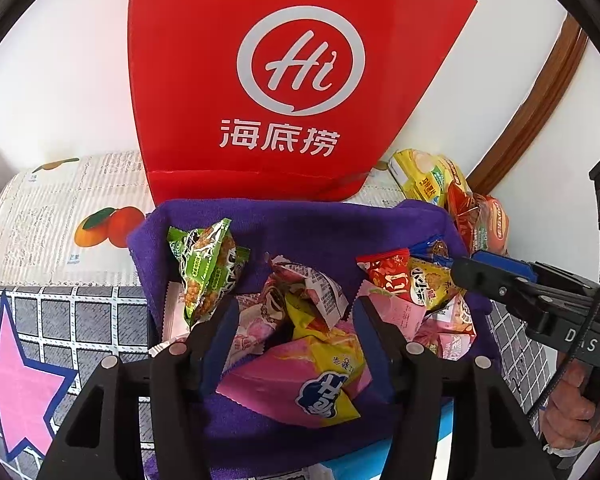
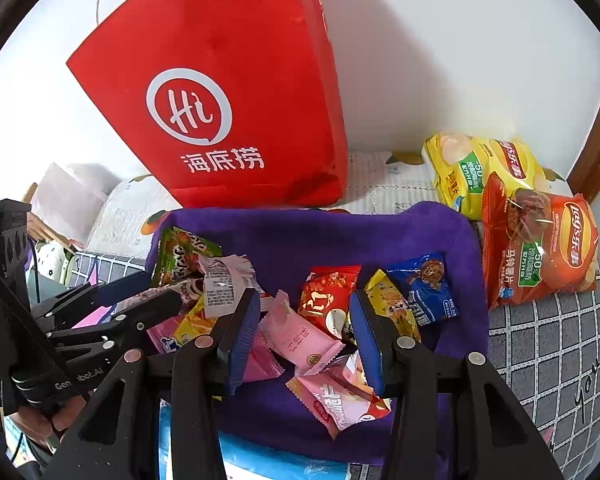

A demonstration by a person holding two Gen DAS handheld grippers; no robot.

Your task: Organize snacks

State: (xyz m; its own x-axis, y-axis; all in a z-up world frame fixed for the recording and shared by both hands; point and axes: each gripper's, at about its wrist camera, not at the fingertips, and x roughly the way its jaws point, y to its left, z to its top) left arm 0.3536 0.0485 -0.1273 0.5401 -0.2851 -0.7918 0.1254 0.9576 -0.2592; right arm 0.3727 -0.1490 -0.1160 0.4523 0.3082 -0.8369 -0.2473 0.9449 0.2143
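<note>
Both hand-held grippers hang spread wide over the purple bin (image 1: 300,232) in the middle of the frame. The left hand-held gripper (image 1: 294,320) and the right hand-held gripper (image 2: 304,328) grasp nothing; the snack packets (image 2: 328,304) lie loose inside the bin.

Red bag (image 1: 260,80) top cut off

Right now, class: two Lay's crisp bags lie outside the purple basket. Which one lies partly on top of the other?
The orange Lay's bag: its upper edge overlaps the yellow Lay's bag, which lies behind it, nearer the wall, right of the purple basket.
</note>
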